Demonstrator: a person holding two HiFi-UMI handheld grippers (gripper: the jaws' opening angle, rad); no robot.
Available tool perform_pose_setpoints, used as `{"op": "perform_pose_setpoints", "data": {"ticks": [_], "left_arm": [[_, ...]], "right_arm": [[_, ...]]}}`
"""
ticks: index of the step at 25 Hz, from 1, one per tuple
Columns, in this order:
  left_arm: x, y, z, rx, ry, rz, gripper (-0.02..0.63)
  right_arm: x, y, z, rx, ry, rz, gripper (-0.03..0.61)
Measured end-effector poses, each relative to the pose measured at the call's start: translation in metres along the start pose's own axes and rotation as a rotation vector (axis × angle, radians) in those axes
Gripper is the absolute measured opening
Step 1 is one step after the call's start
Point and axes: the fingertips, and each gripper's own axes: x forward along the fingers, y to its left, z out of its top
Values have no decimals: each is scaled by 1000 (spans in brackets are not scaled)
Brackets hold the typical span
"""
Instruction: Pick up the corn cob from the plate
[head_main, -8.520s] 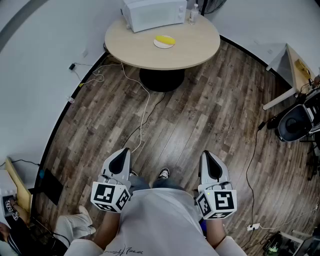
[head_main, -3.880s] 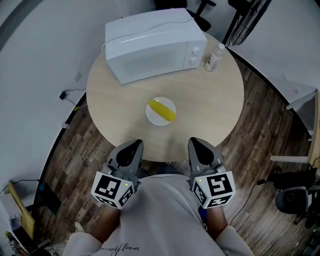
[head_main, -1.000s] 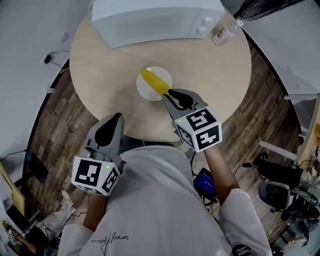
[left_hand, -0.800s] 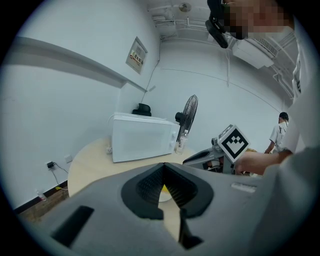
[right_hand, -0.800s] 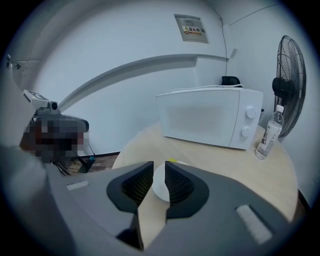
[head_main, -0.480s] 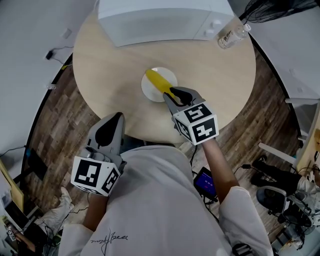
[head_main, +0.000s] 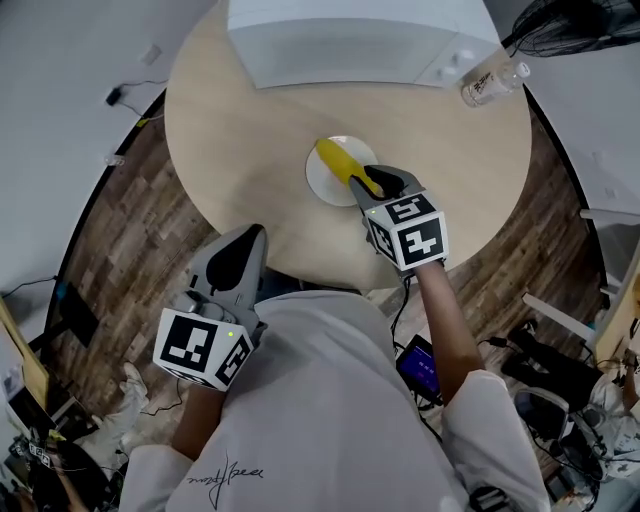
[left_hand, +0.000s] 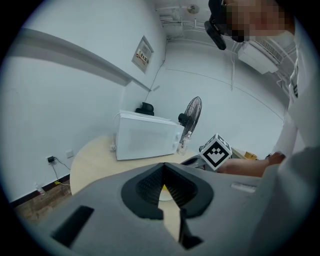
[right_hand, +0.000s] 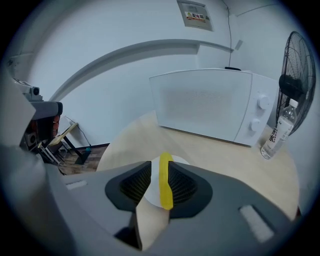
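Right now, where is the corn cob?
Head view: the corn cob lies on the white plate on the round table, its near end between the jaws of the right gripper.

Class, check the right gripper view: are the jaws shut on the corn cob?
No, the jaws stand apart with the cob between them, and the plate shows in the gap beside it.

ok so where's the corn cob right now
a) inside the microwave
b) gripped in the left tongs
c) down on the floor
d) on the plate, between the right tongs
D: the right gripper view shows the yellow corn cob lying on the white plate, with the right tongs open on either side of it and a gap showing beside it.
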Motion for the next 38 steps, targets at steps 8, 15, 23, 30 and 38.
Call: {"op": "perform_pose_setpoints", "data": {"ticks": [8,15,23,30,38], "left_arm": [[-4,17,-3,-18,8,22,-3],[-7,28,-4,-35,15,37,-3],[-2,37,-2,-41,27,49,-3],[3,41,-2,-46,40,46,-3],[9,47,-2,-54,51,45,-3]], "right_arm": [[29,-8,-11,-25,86,-5,160],[50,-13,-21,-32,159,-5,199],[72,-21,-33,-31,233,5,206],[84,-19,-39,-26,276,34,219],[96,-22,-44,-18,324,36,237]]}}
